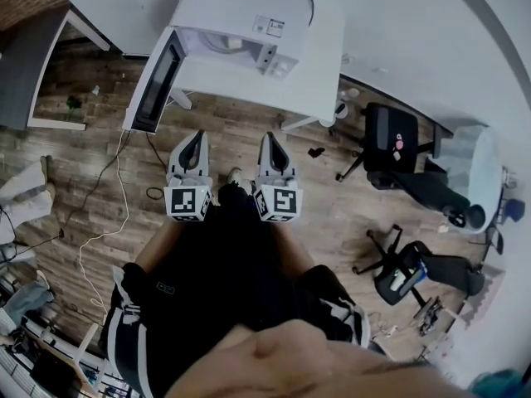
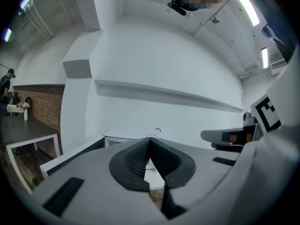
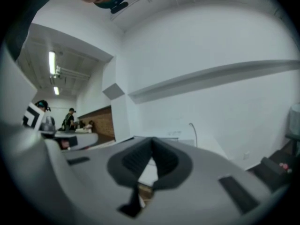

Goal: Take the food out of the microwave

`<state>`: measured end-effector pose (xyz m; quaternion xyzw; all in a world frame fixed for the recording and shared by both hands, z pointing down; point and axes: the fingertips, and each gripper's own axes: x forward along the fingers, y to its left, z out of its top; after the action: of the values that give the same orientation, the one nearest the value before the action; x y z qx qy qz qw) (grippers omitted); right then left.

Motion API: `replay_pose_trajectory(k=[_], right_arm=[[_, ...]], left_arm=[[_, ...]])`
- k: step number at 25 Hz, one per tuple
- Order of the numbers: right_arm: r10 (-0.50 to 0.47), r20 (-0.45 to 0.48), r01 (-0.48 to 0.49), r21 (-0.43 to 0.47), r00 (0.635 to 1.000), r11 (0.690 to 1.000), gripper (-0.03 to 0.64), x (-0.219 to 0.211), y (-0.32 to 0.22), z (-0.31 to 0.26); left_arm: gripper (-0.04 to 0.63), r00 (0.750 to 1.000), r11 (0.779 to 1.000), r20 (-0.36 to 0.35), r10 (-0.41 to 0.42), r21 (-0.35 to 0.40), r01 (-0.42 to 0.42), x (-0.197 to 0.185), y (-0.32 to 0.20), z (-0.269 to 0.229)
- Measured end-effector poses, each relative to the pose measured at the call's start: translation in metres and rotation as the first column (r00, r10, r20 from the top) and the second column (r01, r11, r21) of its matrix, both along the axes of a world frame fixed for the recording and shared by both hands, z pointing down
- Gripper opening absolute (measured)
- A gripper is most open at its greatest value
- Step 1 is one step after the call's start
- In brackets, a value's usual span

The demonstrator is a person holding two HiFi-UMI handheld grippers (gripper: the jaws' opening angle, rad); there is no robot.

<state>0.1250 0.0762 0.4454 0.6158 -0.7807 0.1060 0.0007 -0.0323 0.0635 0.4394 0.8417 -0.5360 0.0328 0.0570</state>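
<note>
White laminate forms the surface (image 1: 319,69), and a white microwave (image 1: 241,11) is set at its near left corner. The microwave's door (image 1: 156,81) is swung fully open, reaching out past the near edge of the surface and over the wooden floor (image 1: 241,127). Inside the open cavity a pale round shape (image 1: 221,44) is seen; whether it is the food or only a plate cannot be told.

The left tongs (image 1: 195,138) and the right tongs (image 1: 271,139) are held side by side over the floor, short of the surface's near edge and apart from it, both pointed toward the microwave. In the left gripper view the two dark pads are seen pressed together at the tip with nothing between them. The same is shown in the right gripper view, so both tongs are closed and empty. A black-and-white marker cube (image 1: 189,202) is carried on the back of the left tongs, and another (image 1: 279,204) on the right.

Two black office chairs (image 1: 397,148) are seen on the floor beyond the right end of the surface. A thin pale cable (image 1: 116,210) is trailed across the floor to the left.
</note>
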Motion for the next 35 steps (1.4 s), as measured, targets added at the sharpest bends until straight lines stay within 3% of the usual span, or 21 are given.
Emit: replay_pose_trajectory(k=[10, 22, 35], right_arm=[[-0.04, 0.022, 0.04, -0.019, 0.999, 0.999, 0.031, 0.013, -0.035, 0.009], [-0.003, -0.006, 0.003, -0.012, 1.0, 1.0, 0.031, 0.019, -0.08, 0.011], [0.012, -0.02, -0.013, -0.035, 1.0, 0.999, 0.031, 0.016, -0.134, 0.023]], left_arm=[[0.031, 0.999, 0.999, 0.008, -0.048, -0.008, 0.048, 0.016, -0.034, 0.002], [0.031, 1.0, 1.0, 0.006, -0.021, 0.021, 0.021, 0.022, -0.095, 0.004], [0.031, 1.0, 1.0, 0.019, -0.017, -0.024, 0.018, 0.023, -0.17, 0.038]])
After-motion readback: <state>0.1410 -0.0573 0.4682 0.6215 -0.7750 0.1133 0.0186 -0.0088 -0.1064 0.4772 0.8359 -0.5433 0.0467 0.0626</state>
